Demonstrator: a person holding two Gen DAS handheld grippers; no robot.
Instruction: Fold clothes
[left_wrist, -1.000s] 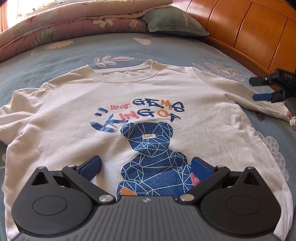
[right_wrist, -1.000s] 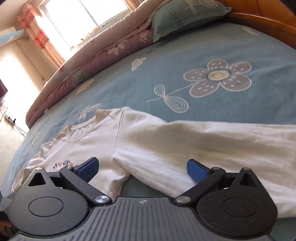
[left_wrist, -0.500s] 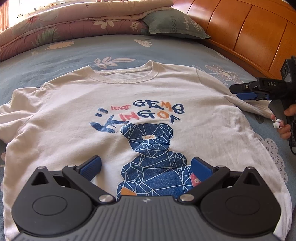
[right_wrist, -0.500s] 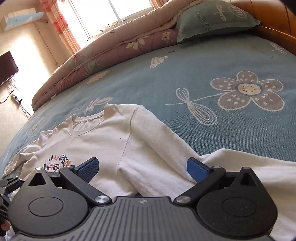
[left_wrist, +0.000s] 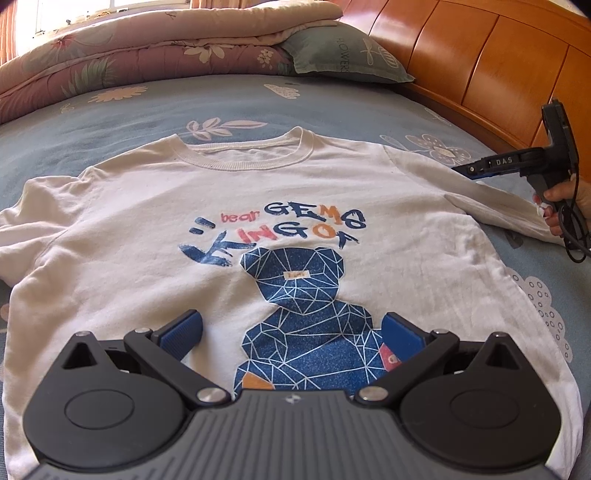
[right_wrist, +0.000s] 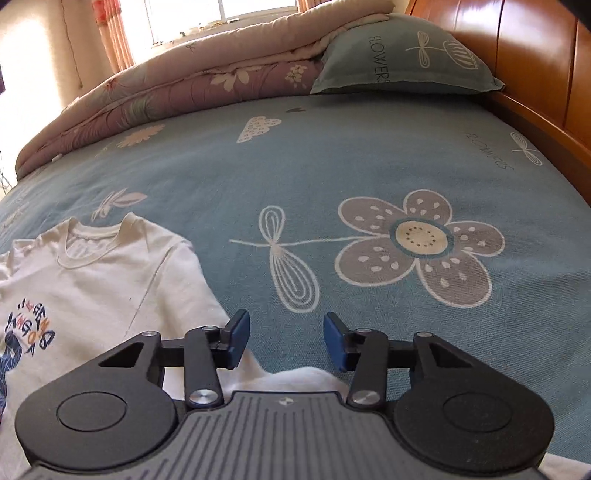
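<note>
While closing, right gripper (right_wrist: 286, 341) over sleeve (right_wrist: 303, 378)

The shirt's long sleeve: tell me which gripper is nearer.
Right. The right gripper is at the sleeve, jaws closing; the left gripper hovers over the shirt's lower front.

Floral bedsheet (right_wrist: 369, 166), folded quilt (right_wrist: 184, 92), pillow (right_wrist: 399, 55), headboard (left_wrist: 498, 66).

White T-shirt (left_wrist: 258, 229) flat on bed (left_wrist: 332, 107), left tool (left_wrist: 291, 332) open above hem, right tool (left_wrist: 476, 170) seemingly at sleeve.
</note>
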